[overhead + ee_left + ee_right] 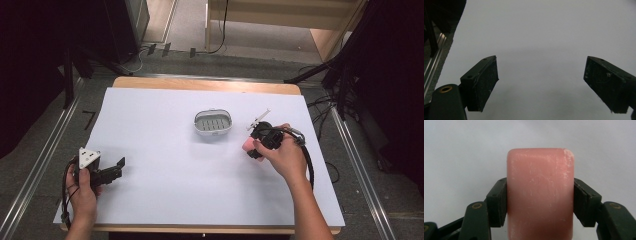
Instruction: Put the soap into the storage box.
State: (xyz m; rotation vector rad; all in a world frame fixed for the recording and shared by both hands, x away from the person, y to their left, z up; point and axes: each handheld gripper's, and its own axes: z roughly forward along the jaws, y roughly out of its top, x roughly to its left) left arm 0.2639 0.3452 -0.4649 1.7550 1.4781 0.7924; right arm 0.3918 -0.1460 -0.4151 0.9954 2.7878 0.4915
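Right gripper (540,202) clamping pink soap bar (540,192), probably lifted off white table (165,200), near grey soap dish (213,123), left gripper (541,85) jaws wide, holding nothing.

A pink bar of soap (540,195), rounded at the corners and scuffed with pale marks, is clamped by its two long sides. It is held above the white table sheet, just right of the grey soap dish (213,123).

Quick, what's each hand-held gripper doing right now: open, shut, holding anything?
Left hand-held gripper: open, nothing between its jaws, over the bare white sheet.
Right hand-held gripper: shut on the pink soap bar.
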